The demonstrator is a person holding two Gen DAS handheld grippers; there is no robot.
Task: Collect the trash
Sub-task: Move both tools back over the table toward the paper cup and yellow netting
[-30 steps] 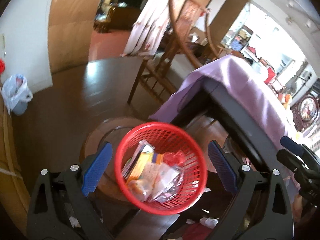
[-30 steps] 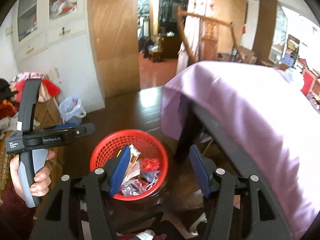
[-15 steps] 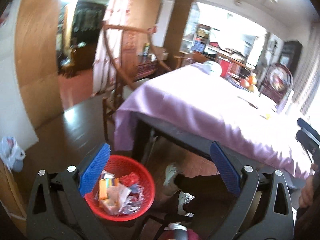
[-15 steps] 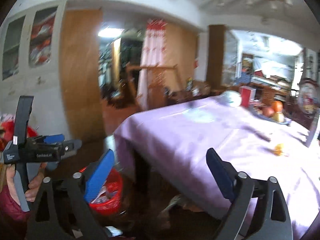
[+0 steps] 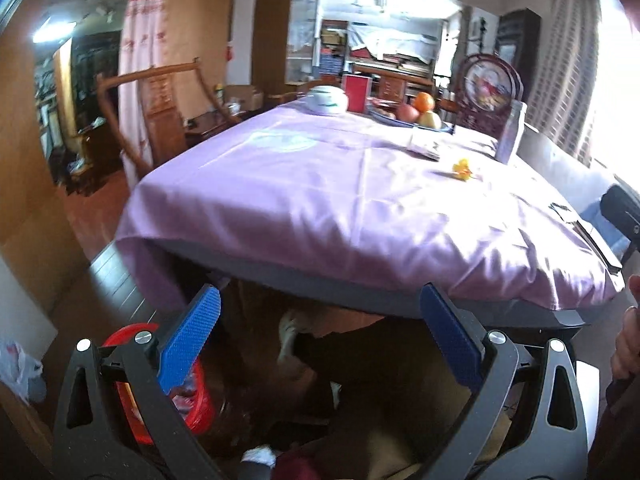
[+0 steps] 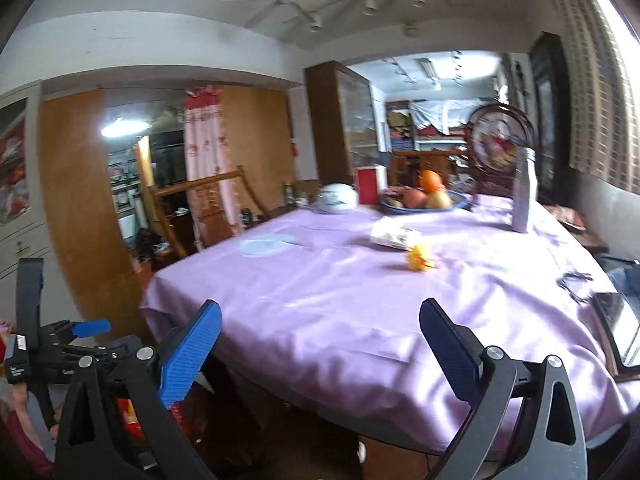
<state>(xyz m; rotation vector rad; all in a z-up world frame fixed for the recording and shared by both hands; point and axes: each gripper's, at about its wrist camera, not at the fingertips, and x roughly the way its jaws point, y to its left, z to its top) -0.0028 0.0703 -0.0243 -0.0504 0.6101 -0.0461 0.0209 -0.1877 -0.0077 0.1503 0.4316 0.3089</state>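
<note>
Left gripper [image 5: 320, 340]: I am holding it spread apart, gripping nothing.
Right gripper [image 6: 320, 344]: I am holding it spread apart, gripping nothing.
Yellow scrap [image 6: 418, 261]: lying mid-frame on the purple tablecloth [image 6: 340, 288].
Red basket [image 5: 200, 396]: sitting lower left, partly hidden.

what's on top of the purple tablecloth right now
A yellow scrap, a white packet, a fruit bowl, a white pot, a red box and a bottle. The bowl hides whatever sits behind it.
</note>
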